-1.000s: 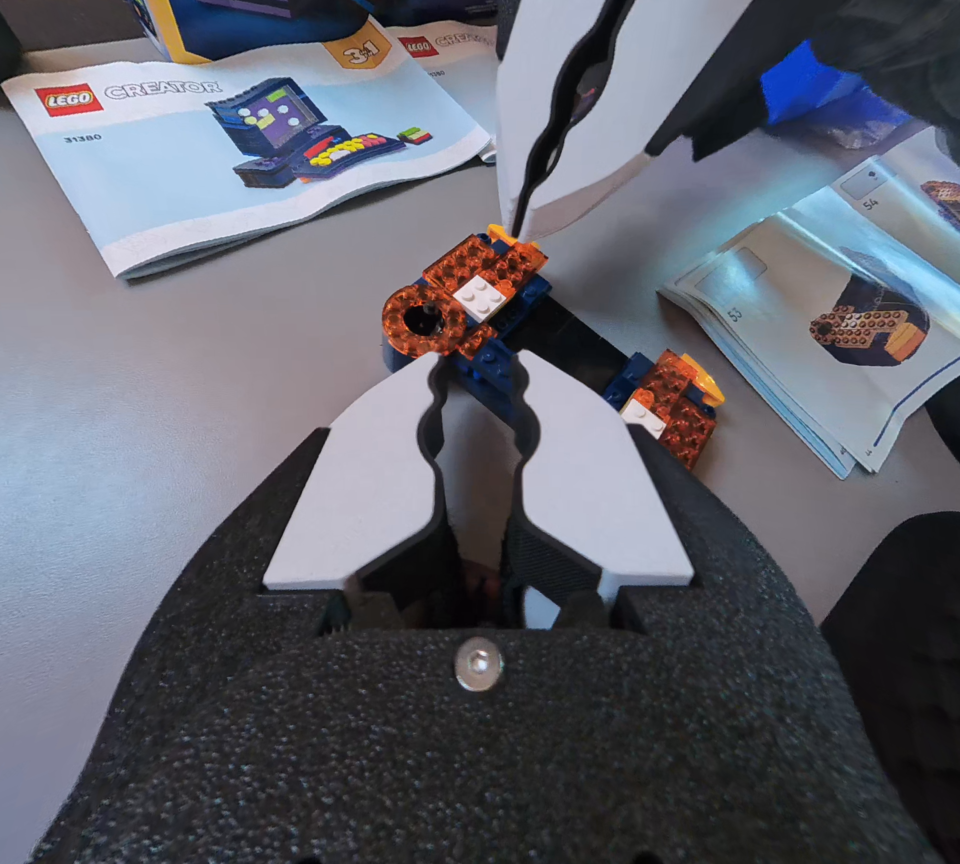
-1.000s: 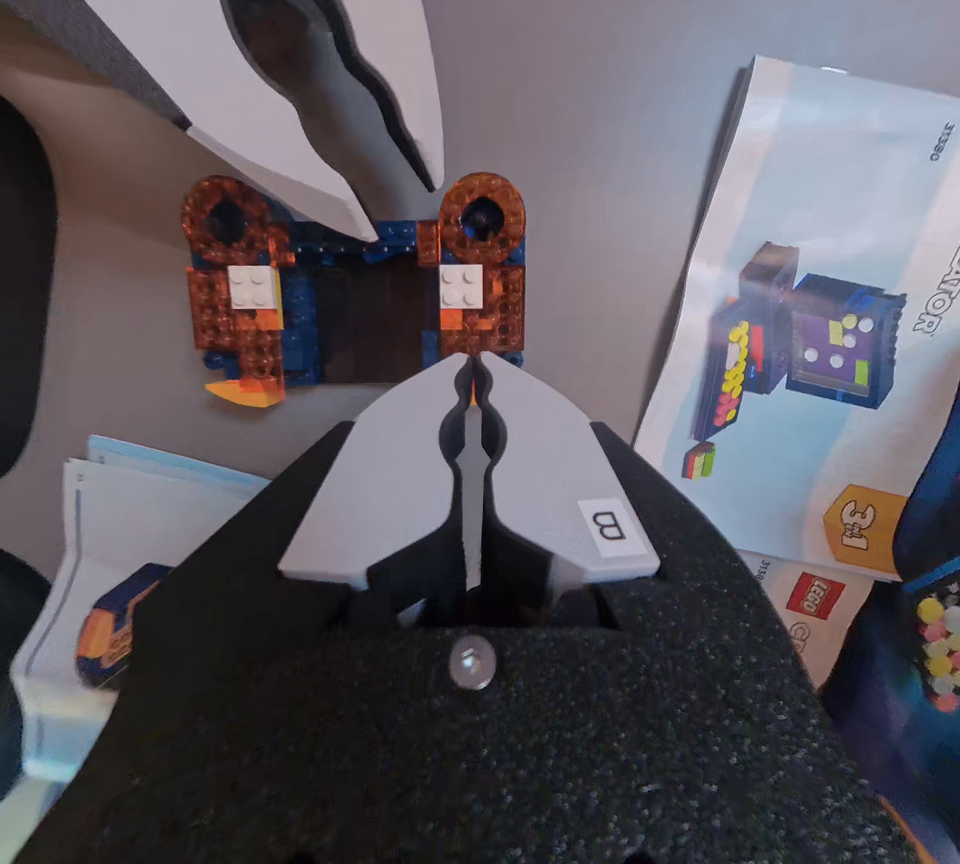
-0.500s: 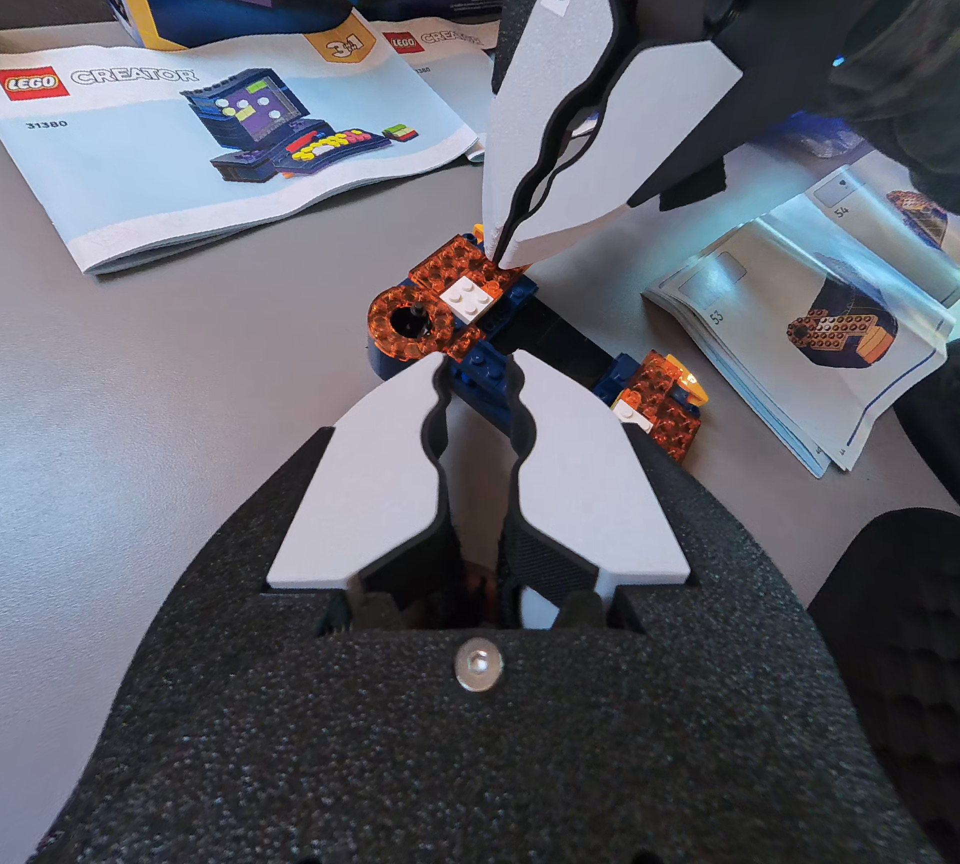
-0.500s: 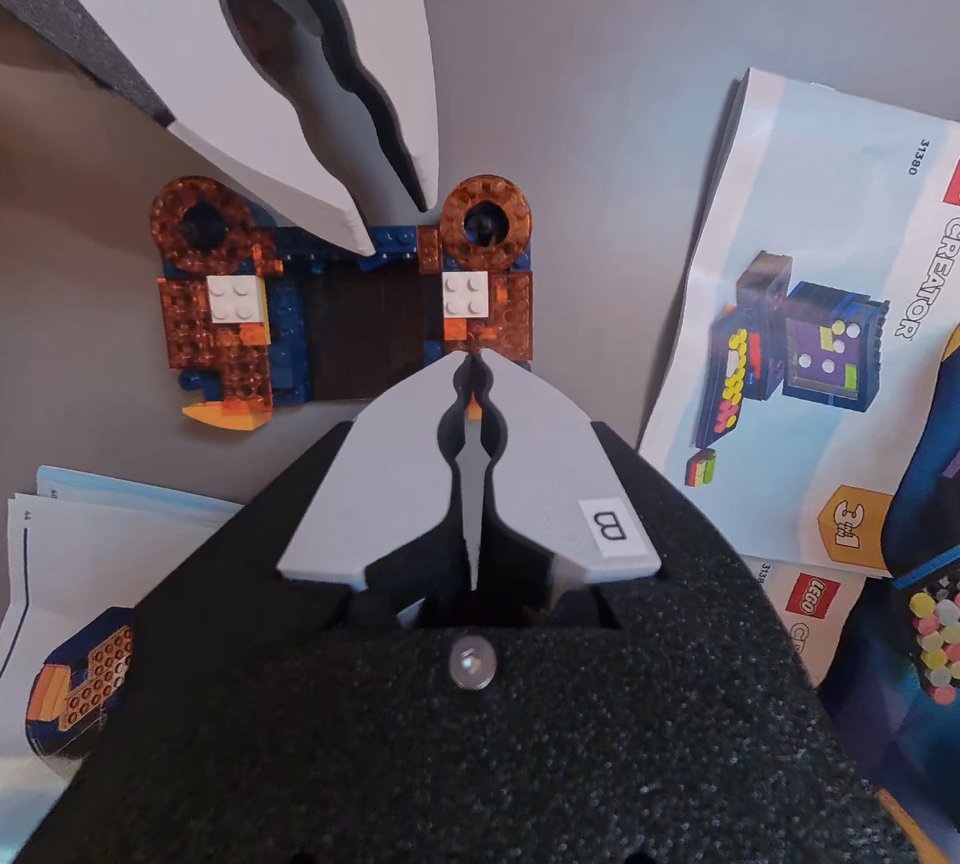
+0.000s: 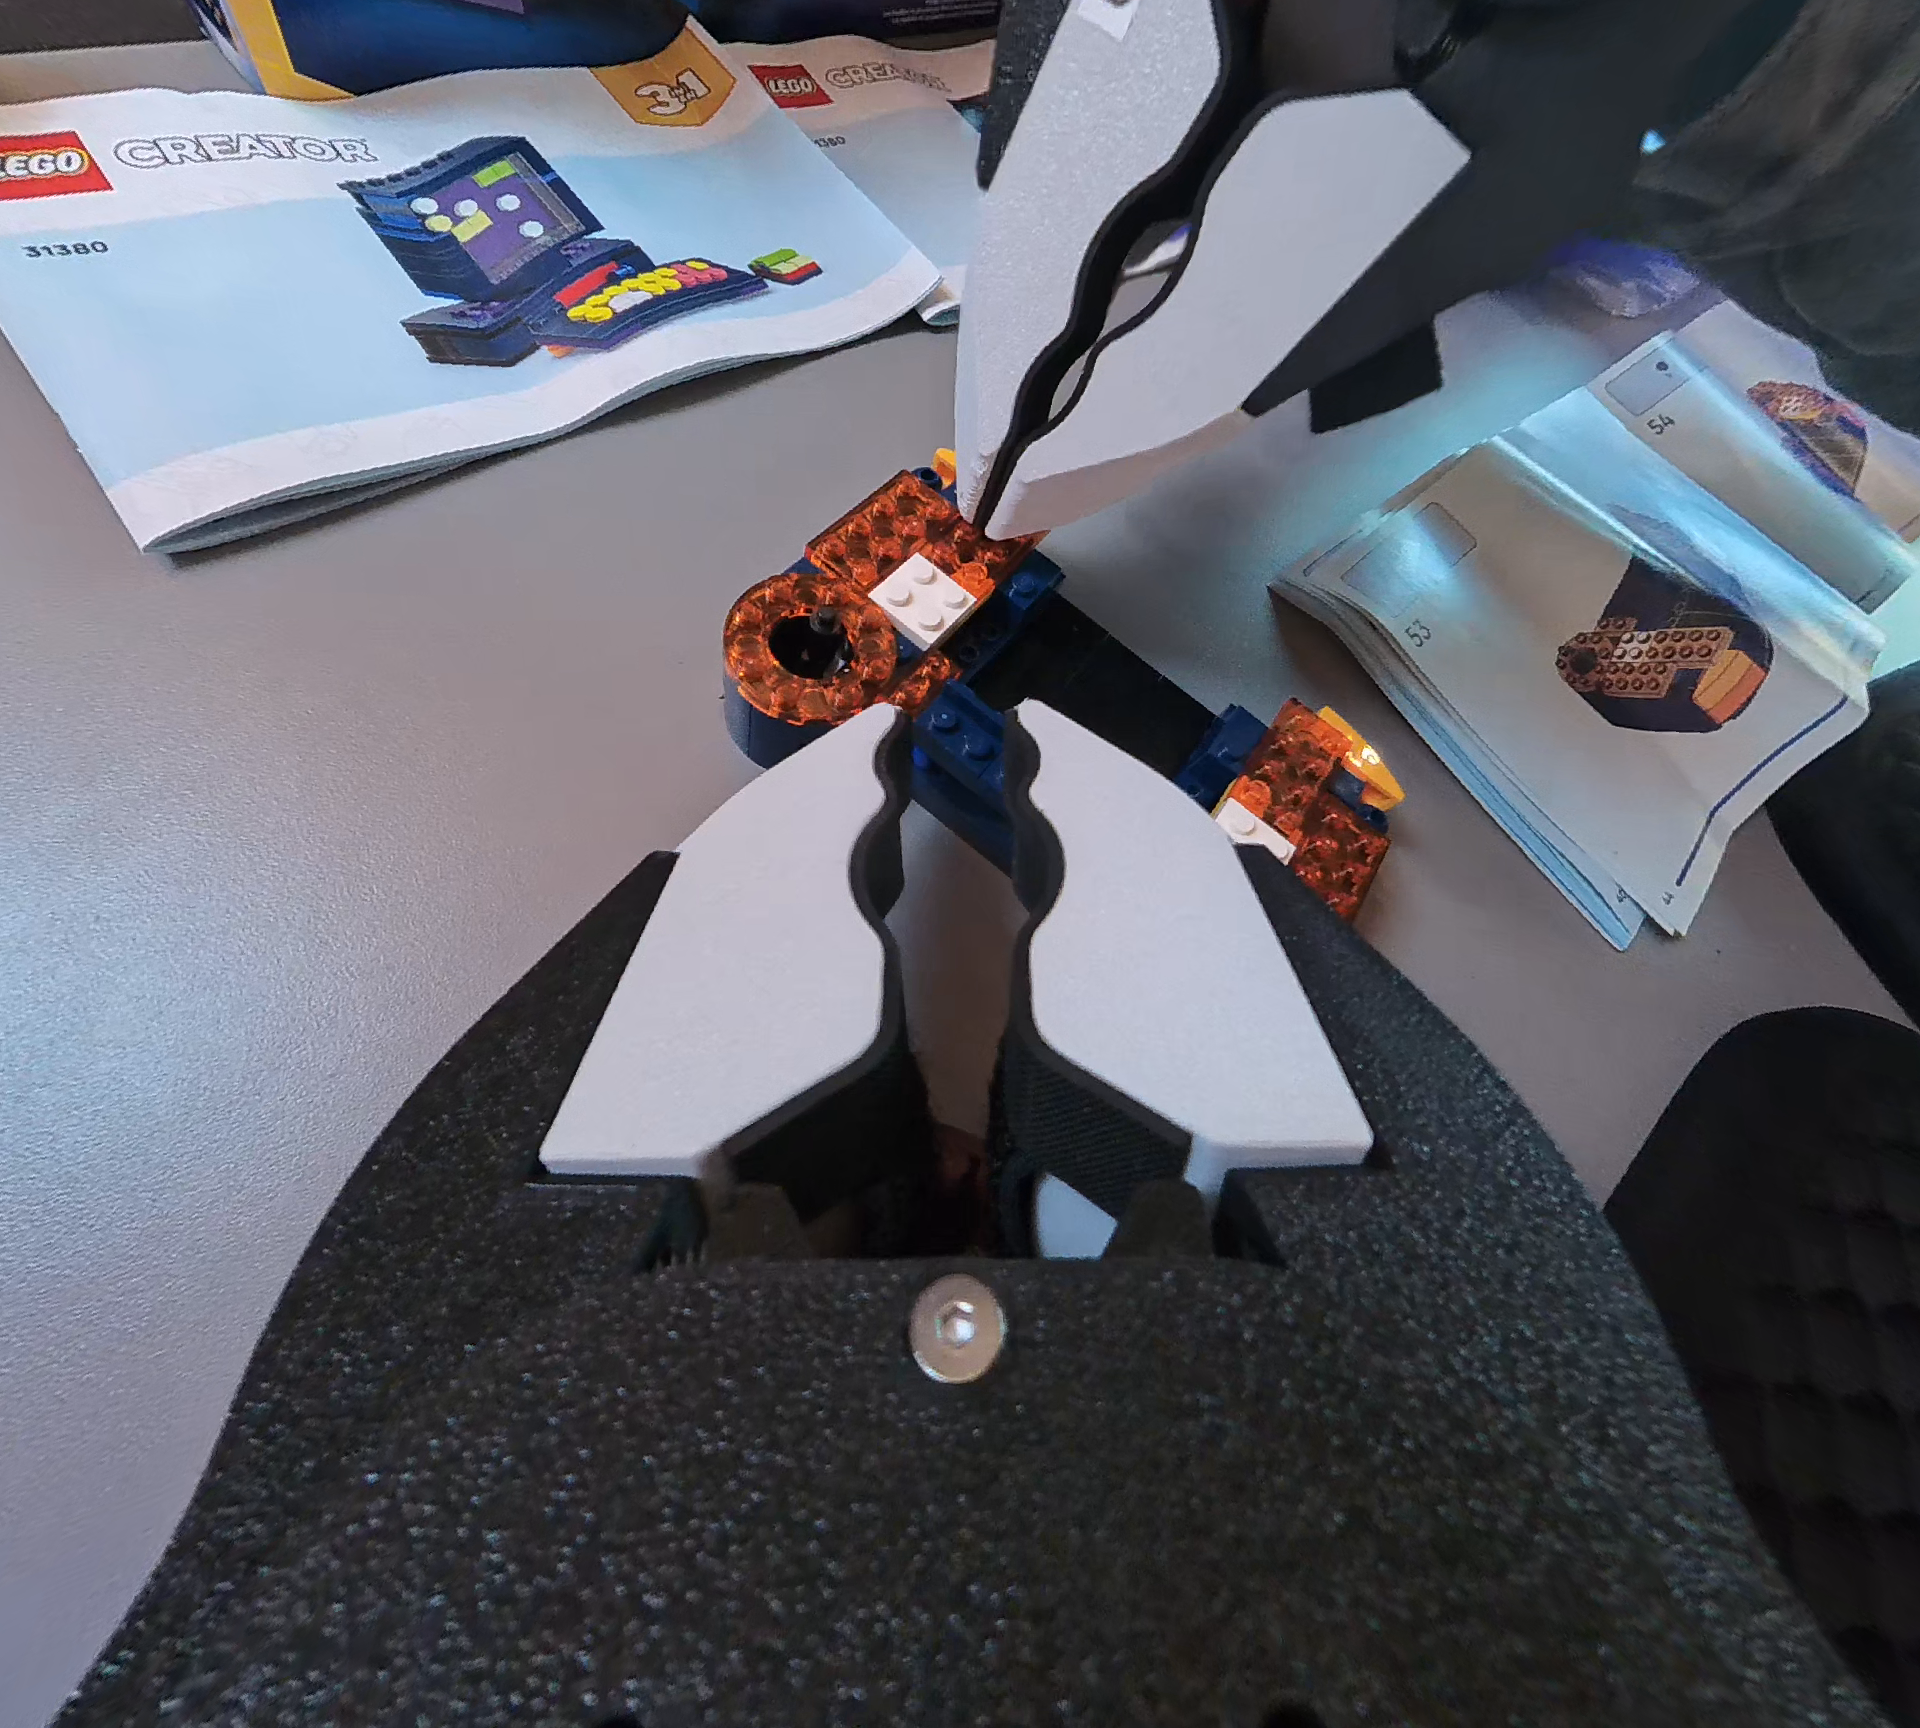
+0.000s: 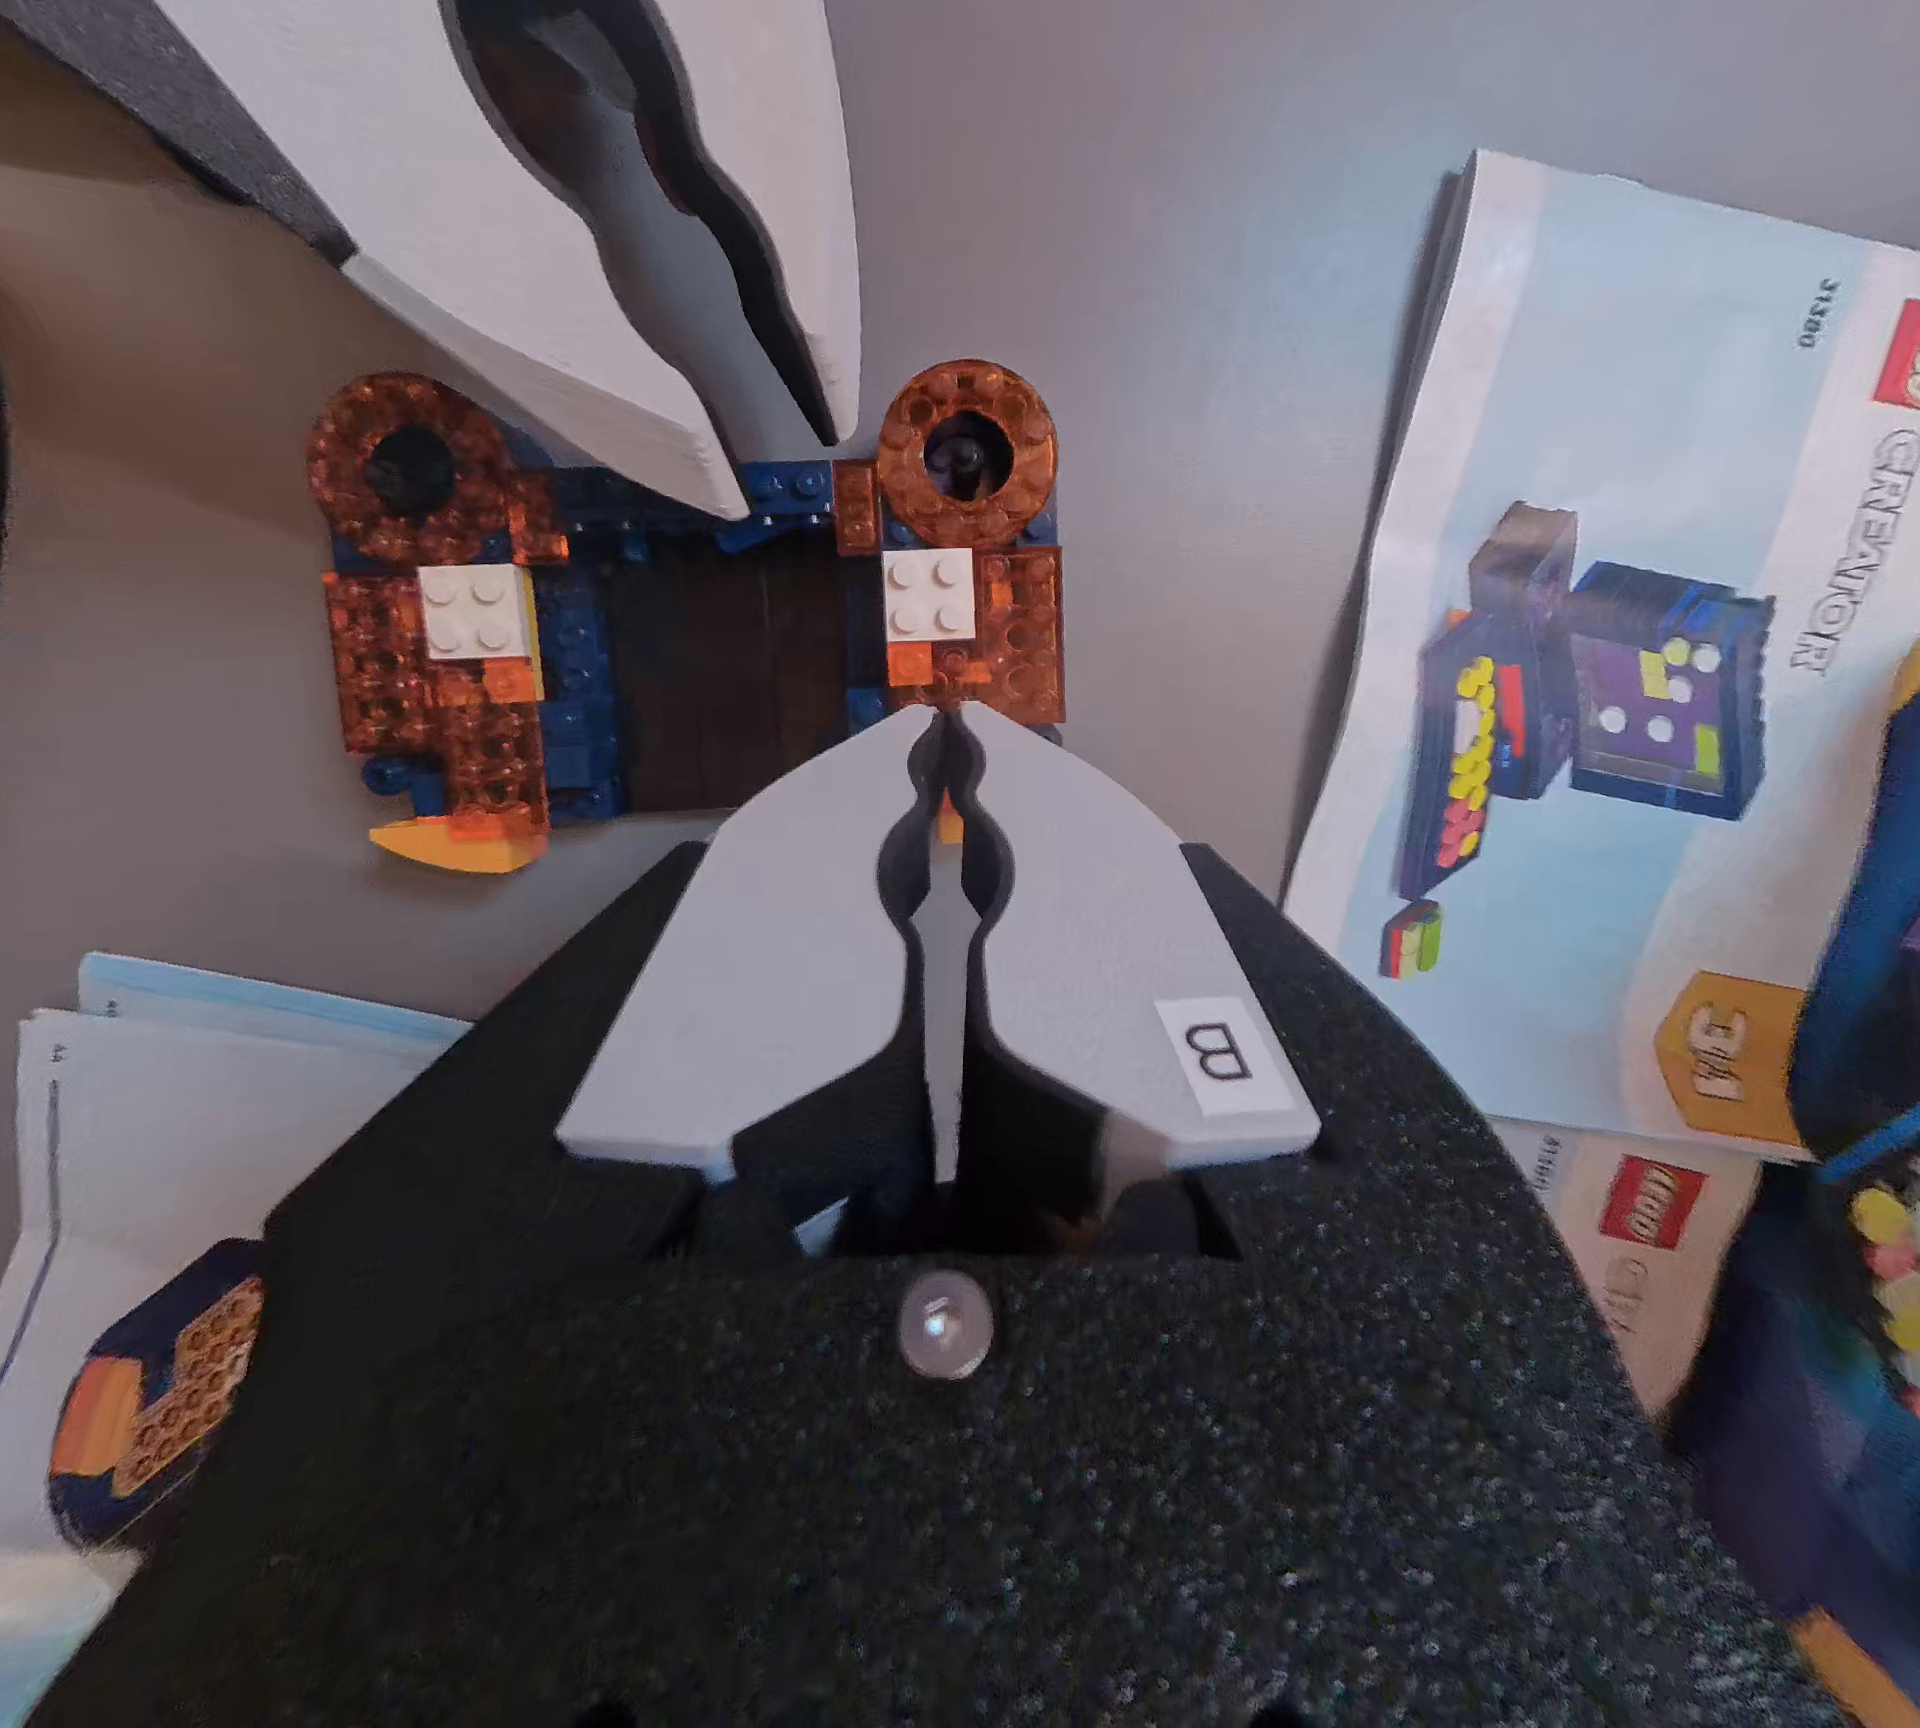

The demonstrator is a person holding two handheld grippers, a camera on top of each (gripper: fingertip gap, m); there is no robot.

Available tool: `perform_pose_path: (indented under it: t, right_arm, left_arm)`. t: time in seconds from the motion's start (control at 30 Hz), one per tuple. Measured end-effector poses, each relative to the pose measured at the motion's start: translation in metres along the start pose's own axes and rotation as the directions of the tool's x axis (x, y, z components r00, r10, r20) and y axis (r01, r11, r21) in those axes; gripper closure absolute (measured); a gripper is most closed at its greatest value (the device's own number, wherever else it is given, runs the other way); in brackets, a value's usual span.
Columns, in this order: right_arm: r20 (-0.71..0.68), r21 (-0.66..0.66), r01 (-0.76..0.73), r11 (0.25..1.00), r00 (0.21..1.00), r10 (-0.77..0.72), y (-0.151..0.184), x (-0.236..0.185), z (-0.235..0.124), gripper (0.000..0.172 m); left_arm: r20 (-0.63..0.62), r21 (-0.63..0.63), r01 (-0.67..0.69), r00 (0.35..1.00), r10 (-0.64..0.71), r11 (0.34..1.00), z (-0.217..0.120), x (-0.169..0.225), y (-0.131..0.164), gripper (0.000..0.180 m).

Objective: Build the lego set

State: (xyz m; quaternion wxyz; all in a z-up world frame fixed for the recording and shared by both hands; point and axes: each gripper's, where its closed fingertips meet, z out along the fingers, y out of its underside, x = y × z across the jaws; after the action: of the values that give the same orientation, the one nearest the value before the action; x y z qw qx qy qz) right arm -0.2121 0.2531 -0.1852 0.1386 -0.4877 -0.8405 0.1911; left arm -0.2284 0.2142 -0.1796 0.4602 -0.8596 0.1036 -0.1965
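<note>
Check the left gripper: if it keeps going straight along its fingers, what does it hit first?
The left gripper would most likely meet the blue bricks of the brick model first: they already sit between its fingertips. Whether the pads touch them is unclear. The orange ring lies just left of that line.

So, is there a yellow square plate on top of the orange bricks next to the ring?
No. The square plate beside the orange ring is white, not yellow.

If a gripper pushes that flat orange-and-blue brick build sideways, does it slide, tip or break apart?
The brick build lies low and flat on the grey table, so it would likely slide, not tip. It is many small snapped-on plates, so a hard shove may pop off edge pieces like the yellow wedge. Probably light and stiff.
</note>
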Motion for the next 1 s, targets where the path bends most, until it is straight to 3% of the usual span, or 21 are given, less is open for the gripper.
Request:
perform_pose_path:
  t: [0.07, 0.17, 0.37, 0.53, 0.63, 0.73, 0.8, 0.9, 1.0]
  right_arm:
    - [0.053, 0.016, -0.109, 0.994, 0.993, 0.108, 0.001, 0.003, -0.004, 0.172]
    - [0.085, 0.244, -0.248, 0.938, 0.969, 0.234, -0.021, 0.008, -0.046, 0.167]
    - [-0.085, 0.428, -0.203, 0.881, 0.961, 0.262, -0.002, -0.025, -0.148, 0.14]
    - [-0.213, 0.482, -0.248, 0.84, 0.897, 0.387, 0.061, -0.079, -0.191, 0.111]
    - [-0.283, 0.52, -0.351, 0.779, 0.79, 0.544, 0.119, -0.105, -0.209, 0.107]
    - [-0.351, 0.541, -0.457, 0.706, 0.64, 0.683, 0.186, -0.136, -0.224, 0.11]
    - [-0.299, 0.565, -0.545, 0.619, 0.564, 0.769, 0.218, -0.162, -0.22, 0.116]
    - [-0.175, 0.561, -0.648, 0.516, 0.516, 0.839, 0.246, -0.194, -0.192, 0.124]
    - [-0.148, 0.511, -0.712, 0.48, 0.478, 0.866, 0.27, -0.213, -0.173, 0.132]
  left_arm:
    - [-0.001, 0.004, -0.007, 1.0, 0.007, 1.0, 0.0, 0.0, -0.001, 0.165]
    - [0.02, 0.046, -0.058, 0.998, 0.057, 0.997, -0.004, -0.001, -0.007, 0.165]
    - [0.018, 0.152, -0.109, 0.994, 0.107, 0.982, -0.016, 0.004, -0.025, 0.158]
    - [0.021, 0.267, -0.136, 0.991, 0.136, 0.954, -0.031, 0.011, -0.047, 0.131]
    - [0.039, 0.274, -0.183, 0.983, 0.179, 0.944, -0.04, 0.025, -0.056, 0.112]
    - [0.015, 0.259, -0.243, 0.969, 0.247, 0.935, -0.044, 0.062, -0.062, 0.115]
    - [-0.031, 0.244, -0.236, 0.968, 0.251, 0.941, -0.04, 0.092, -0.064, 0.122]
    - [-0.119, 0.198, -0.235, 0.958, 0.262, 0.951, -0.024, 0.137, -0.058, 0.128]
    - [-0.187, 0.121, -0.281, 0.936, 0.3, 0.952, -0.005, 0.177, -0.045, 0.131]
